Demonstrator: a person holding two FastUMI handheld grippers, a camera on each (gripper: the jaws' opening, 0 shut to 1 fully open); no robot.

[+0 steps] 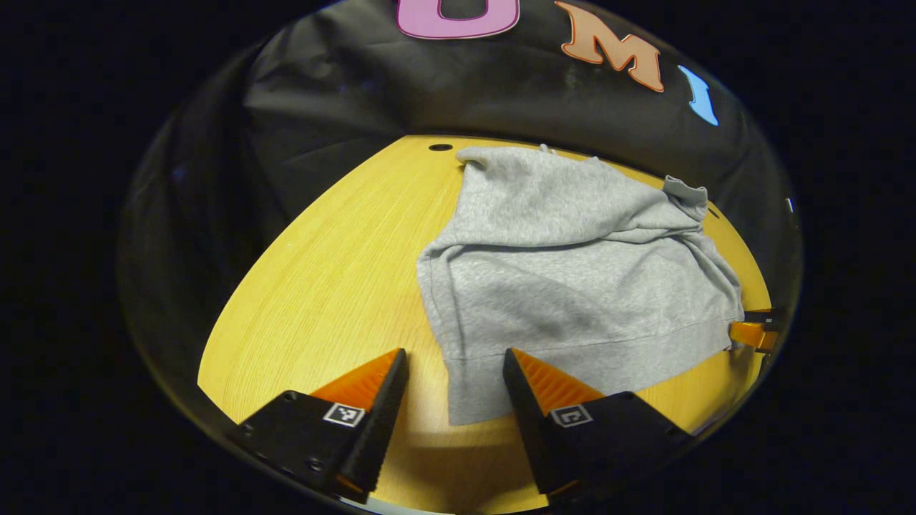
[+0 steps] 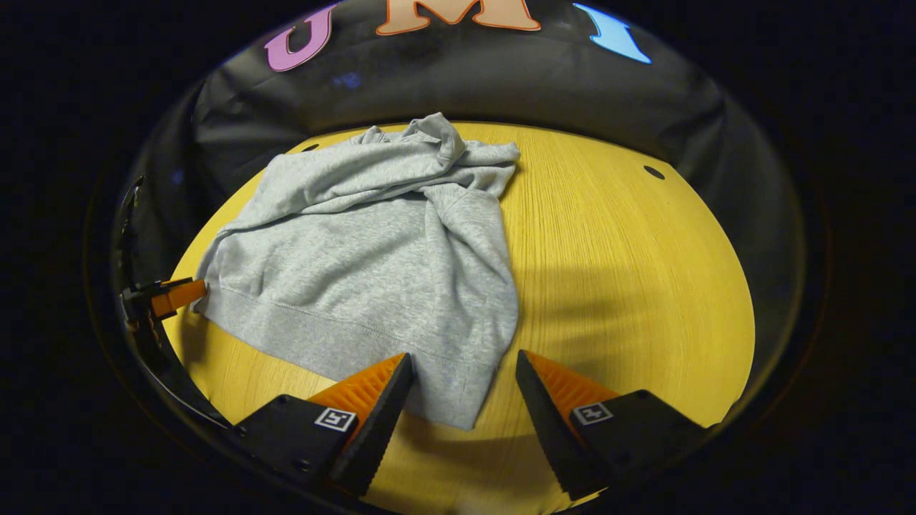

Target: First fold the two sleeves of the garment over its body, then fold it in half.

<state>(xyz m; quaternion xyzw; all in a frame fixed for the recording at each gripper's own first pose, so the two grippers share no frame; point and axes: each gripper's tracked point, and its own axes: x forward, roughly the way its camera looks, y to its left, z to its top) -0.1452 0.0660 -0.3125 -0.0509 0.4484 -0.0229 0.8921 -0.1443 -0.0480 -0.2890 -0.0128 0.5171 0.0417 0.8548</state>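
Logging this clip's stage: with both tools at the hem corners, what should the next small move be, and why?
Probably ease both tools forward and close on the sweatshirt's hem. The sleeves already lie over the body, and the left tool and right tool are open, each straddling a near hem corner on the table.

left gripper [image 1: 455, 361]: wedge fingers, ribbed inner faces; square coded tag on each black base; screws | right gripper [image 2: 464, 365]: same

A soft, matt, heathered grey knit is seen in the sweatshirt [image 1: 572, 286], ribbed at the hem. A smooth, fine-grained wood finish is shown by the tabletop [image 2: 630, 272].
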